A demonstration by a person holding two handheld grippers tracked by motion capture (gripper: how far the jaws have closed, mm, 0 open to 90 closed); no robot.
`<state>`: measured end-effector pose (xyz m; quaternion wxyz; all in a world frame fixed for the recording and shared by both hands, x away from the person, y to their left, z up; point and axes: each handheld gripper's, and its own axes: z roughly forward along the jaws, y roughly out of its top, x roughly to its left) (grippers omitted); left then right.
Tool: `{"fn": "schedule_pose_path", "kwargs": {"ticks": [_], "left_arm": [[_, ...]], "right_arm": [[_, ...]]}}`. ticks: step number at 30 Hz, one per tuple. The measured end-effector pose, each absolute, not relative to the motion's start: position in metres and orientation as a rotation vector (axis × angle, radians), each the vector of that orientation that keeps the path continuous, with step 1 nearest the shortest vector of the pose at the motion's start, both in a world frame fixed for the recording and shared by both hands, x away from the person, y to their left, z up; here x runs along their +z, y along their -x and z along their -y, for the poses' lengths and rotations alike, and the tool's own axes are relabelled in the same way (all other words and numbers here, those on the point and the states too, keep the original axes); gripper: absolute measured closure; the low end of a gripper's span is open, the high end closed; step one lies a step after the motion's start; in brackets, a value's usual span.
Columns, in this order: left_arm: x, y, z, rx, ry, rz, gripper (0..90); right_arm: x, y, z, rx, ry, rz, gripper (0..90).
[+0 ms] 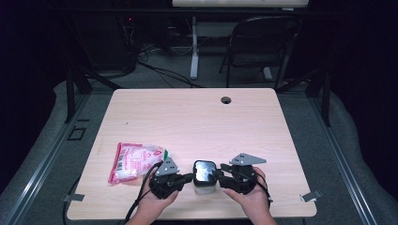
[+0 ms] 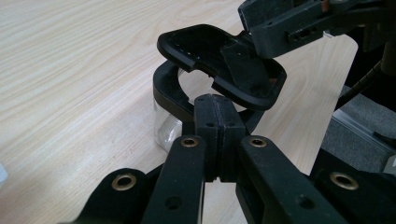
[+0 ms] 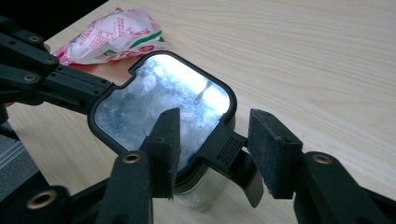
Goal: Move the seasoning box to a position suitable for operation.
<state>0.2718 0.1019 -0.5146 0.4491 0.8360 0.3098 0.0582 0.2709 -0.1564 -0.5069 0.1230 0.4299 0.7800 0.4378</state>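
1. The container (image 1: 205, 180) stands near the table's (image 1: 197, 117) front edge, between both grippers.
2. The left gripper (image 2: 215, 122) is clamped on the container's rim, steadying it.
3. The right gripper (image 3: 217, 149) stands apart, straddling the lid's latch tab (image 3: 223, 148); close squarely on it before lifting.
4. Farther left lies a snack bag (image 1: 135, 160).

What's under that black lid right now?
Under the black lid sits a clear container with a black rim; the lid stands tilted open above it. Whether anything is inside cannot be told.
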Motion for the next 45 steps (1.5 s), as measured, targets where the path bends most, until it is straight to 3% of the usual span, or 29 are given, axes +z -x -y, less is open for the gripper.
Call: {"fn": "schedule_pose_path", "kwargs": {"ticks": [6,16,27,30,31,37,45], "left_arm": [[-0.511,-0.273,-0.1,0.158,-2.079,-0.759,90.0],[-0.501,-0.274,-0.094,0.16,-2.066,-0.736,89.3],[-0.489,-0.276,-0.082,0.171,-2.076,-0.697,88.6],[-0.487,-0.276,-0.08,0.173,-2.079,-0.69,88.6],[-0.487,-0.276,-0.079,0.173,-2.074,-0.689,88.4],[-0.483,-0.277,-0.074,0.179,-2.079,-0.678,88.2],[-0.481,-0.279,-0.069,0.178,-2.082,-0.664,87.6]], "right_arm": [[-0.506,-0.271,0.155,1.286,-1.22,-2.292,46.1],[-0.499,-0.268,0.158,1.261,-1.18,-2.288,51.0],[-0.492,-0.252,0.17,1.245,-1.195,-2.286,50.1],[-0.492,-0.247,0.173,1.249,-1.204,-2.286,54.2],[-0.493,-0.243,0.175,1.242,-1.218,-2.294,61.2],[-0.497,-0.235,0.178,1.268,-1.232,-2.28,75.8],[-0.497,-0.231,0.176,1.24,-1.219,-2.29,86.4]]}}
